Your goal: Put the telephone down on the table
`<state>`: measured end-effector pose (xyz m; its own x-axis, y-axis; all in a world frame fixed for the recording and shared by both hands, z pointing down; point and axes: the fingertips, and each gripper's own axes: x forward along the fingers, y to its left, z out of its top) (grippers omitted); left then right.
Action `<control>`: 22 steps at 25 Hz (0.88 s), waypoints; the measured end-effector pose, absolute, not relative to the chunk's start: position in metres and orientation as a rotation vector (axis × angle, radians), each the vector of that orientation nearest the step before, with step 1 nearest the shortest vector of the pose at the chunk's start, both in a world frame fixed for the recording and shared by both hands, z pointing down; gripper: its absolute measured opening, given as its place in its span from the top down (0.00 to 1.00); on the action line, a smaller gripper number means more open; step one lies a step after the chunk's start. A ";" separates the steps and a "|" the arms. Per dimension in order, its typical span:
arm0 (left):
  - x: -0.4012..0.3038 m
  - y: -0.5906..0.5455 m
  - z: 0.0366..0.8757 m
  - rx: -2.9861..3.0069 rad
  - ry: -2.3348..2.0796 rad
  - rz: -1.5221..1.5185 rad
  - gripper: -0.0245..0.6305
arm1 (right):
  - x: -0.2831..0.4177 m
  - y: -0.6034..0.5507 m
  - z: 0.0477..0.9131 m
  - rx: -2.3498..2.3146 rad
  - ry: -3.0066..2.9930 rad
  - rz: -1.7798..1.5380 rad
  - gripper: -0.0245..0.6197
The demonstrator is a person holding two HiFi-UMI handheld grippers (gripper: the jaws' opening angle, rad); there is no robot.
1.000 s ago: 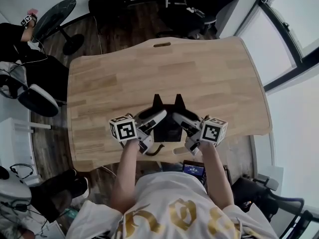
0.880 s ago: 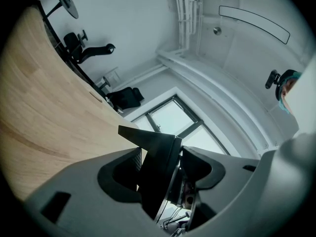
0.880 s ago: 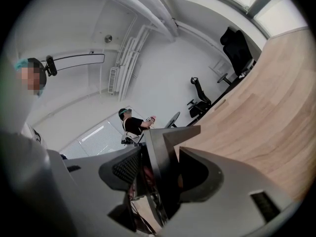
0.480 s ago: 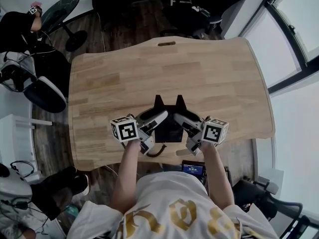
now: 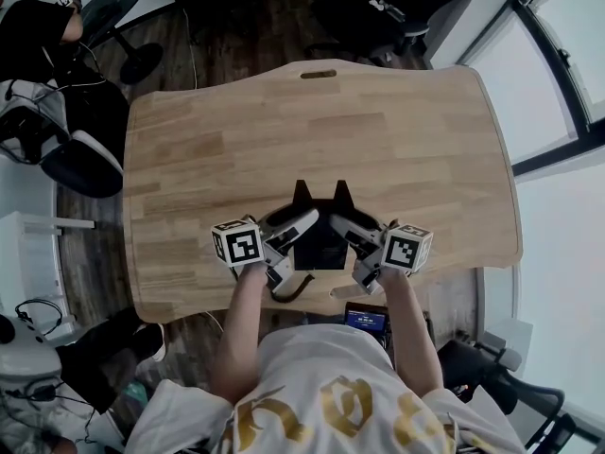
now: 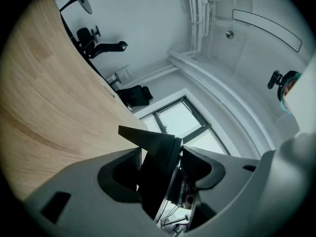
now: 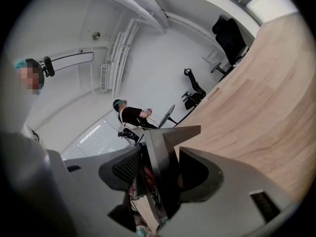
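Item 1: telephone (image 5: 319, 244), black, hanging over the near edge of the wooden surface (image 5: 397, 130), seemingly not yet resting. Left gripper (image 5: 293, 239) and right gripper (image 5: 350, 241): jaws are each clamping 1 side edge, probably sharing the weight to keep it level for lowering.

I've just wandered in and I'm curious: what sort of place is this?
Probably an office or meeting room: a light wooden table, black swivel chairs on a dark wood floor, and large windows along one side.
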<state>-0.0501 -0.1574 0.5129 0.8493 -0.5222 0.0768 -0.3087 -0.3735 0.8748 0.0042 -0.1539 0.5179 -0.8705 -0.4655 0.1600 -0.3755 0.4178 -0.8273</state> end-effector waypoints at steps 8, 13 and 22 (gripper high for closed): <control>-0.048 -0.167 0.544 1.937 -0.611 -0.260 0.58 | 0.007 -0.164 0.549 -0.789 2.555 -1.520 0.61; -0.044 -0.206 0.555 1.894 -0.614 -0.241 0.58 | 0.011 -0.202 0.560 -0.785 2.530 -1.587 0.61; -0.049 -0.224 0.579 1.846 -0.628 -0.243 0.58 | 0.005 -0.221 0.582 -0.764 2.533 -1.663 0.61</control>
<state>-0.0492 -0.2240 0.5788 0.8375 -0.5296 0.1345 -0.3015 -0.2426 0.9221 0.0046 -0.2211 0.5825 -0.8804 -0.4052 0.2464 -0.3873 0.3142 -0.8668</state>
